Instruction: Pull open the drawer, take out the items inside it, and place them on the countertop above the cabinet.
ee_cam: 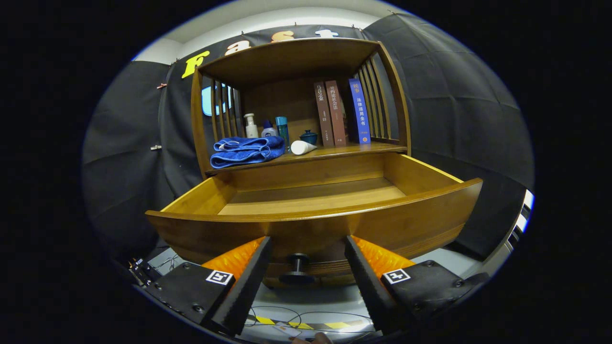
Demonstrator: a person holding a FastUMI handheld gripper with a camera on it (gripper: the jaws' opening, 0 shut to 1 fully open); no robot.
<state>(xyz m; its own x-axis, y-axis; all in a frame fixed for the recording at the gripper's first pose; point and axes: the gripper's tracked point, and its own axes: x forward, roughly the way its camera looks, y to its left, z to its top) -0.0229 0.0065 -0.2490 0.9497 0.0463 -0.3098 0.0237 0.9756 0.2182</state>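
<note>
Evidently wooden curved-front drawer stood pulled out, visible floor bare; rolled blue towel and white tube lay on countertop above drawer. Gripper fingers spread, flanking small dark round knob untouched, likely just released.

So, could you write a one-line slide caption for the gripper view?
Open gripper with jaws either side of the knob of the pulled-out, empty-looking drawer; towel and tube lie on the countertop.

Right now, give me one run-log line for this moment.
drawer: pulled open, visible floor bare | gripper: open, fingers astride drawer knob | countertop: blue towel, white tube
</note>
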